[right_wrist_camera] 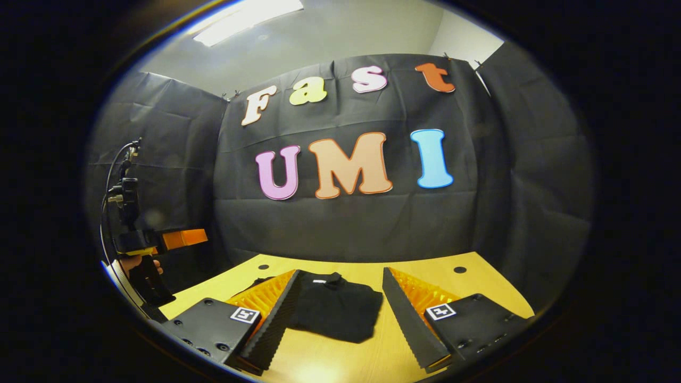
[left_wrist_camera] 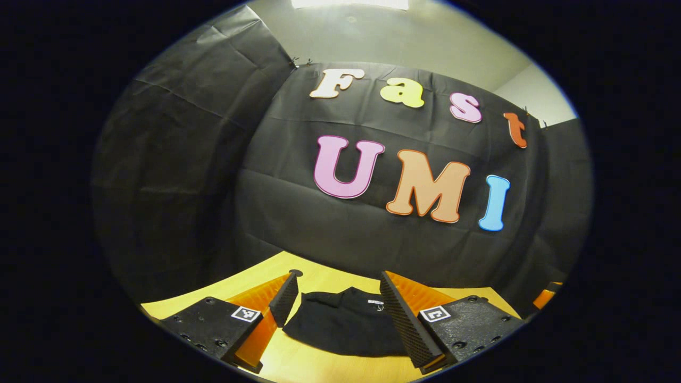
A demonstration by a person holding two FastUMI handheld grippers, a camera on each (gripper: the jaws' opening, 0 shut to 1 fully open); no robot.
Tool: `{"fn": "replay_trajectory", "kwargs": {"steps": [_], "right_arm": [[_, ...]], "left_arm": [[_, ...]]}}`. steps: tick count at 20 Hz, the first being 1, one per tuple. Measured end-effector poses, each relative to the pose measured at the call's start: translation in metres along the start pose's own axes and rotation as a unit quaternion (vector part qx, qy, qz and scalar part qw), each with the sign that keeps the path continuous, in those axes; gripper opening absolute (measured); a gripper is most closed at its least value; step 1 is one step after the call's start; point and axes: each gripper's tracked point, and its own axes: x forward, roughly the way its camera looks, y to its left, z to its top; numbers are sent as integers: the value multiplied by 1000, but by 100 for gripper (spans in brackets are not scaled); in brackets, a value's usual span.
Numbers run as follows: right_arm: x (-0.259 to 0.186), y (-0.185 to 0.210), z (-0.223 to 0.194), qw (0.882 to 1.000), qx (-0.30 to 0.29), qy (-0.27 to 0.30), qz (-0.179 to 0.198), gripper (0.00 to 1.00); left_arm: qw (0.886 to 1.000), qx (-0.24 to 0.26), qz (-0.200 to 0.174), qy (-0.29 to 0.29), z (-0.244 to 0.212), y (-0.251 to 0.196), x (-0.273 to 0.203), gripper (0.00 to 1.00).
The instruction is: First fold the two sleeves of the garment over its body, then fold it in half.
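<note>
The black garment point(left_wrist_camera: 343, 322) lay folded into a compact bundle on the wooden table point(left_wrist_camera: 314, 367), collar toward the booth wall. Your left gripper point(left_wrist_camera: 336, 290) hung above it, fingers spread wide, gripping nothing. Your right gripper point(right_wrist_camera: 340, 284) was likewise agape over the garment, empty. In the right gripper view, your hand point(right_wrist_camera: 139, 263) held the left gripper raised, well off the table.

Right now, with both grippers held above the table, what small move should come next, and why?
Probably none beyond drawing back: the black garment already lies as a compact folded bundle on the table, no sleeve sticking out, and the left gripper and right gripper are open, holding nothing.
</note>
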Motion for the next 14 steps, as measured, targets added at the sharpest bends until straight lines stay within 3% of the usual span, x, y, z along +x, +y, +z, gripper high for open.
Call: {"fn": "replay_trajectory", "kwargs": {"steps": [5, 14], "right_arm": [[3, 32, 6, 999, 21, -27, -15, 97], [-12, 145, 11, 998, 52, -39, -10, 97]], "left_arm": [[993, 29, -110, -16, 12, -19, 3, 92], [983, 61, -174, 0, 33, 44, 1, 92]]}}
